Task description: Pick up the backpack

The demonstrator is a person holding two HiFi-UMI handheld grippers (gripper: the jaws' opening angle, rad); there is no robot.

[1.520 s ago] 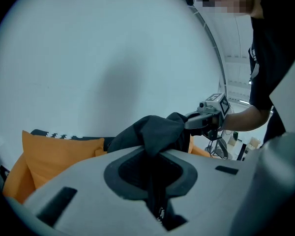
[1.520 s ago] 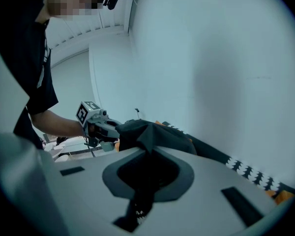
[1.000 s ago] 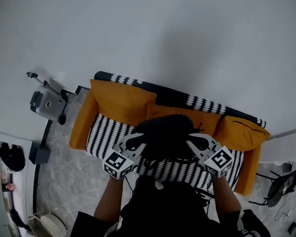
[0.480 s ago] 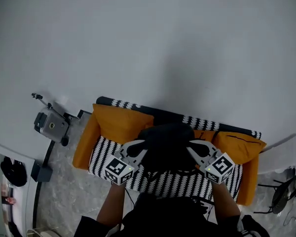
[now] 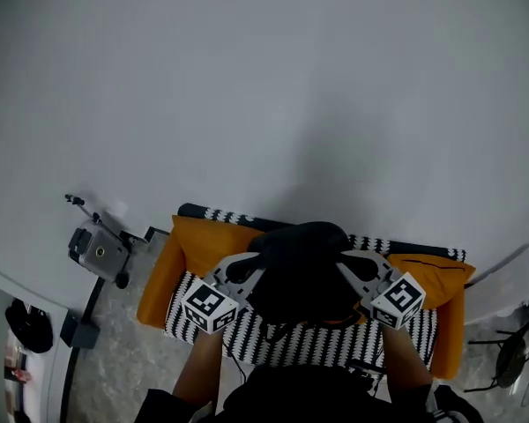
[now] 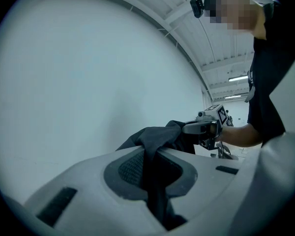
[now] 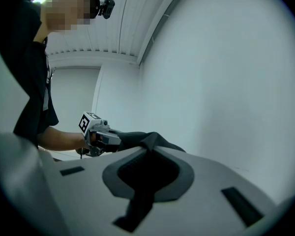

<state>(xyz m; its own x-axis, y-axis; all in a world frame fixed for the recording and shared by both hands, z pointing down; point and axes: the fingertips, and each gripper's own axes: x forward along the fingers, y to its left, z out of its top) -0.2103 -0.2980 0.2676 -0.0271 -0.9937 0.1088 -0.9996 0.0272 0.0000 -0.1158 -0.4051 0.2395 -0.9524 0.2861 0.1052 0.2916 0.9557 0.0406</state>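
The black backpack [image 5: 301, 270] hangs in the air between the two grippers, above the striped seat of the sofa [image 5: 313, 342]. My left gripper [image 5: 254, 264] is shut on the dark fabric at the bag's left side; in the left gripper view that cloth [image 6: 155, 151] runs down between the jaws of the left gripper [image 6: 154, 167]. My right gripper [image 5: 346, 267] is shut on the bag's right side, and in the right gripper view black fabric [image 7: 150, 142] sits pinched in the right gripper [image 7: 148, 173]. Each gripper view shows the other gripper across the bag.
An orange sofa with orange cushions [image 5: 213, 236] and a black-and-white striped seat stands against a white wall [image 5: 264, 95]. A grey camera unit on a stand [image 5: 99, 252] is on the floor at the left. A white table edge [image 5: 520, 276] and a chair base are at the right.
Both grippers have risen together with the backpack held between them, lifting it off the sofa seat. The sofa now sits lower in the head view.
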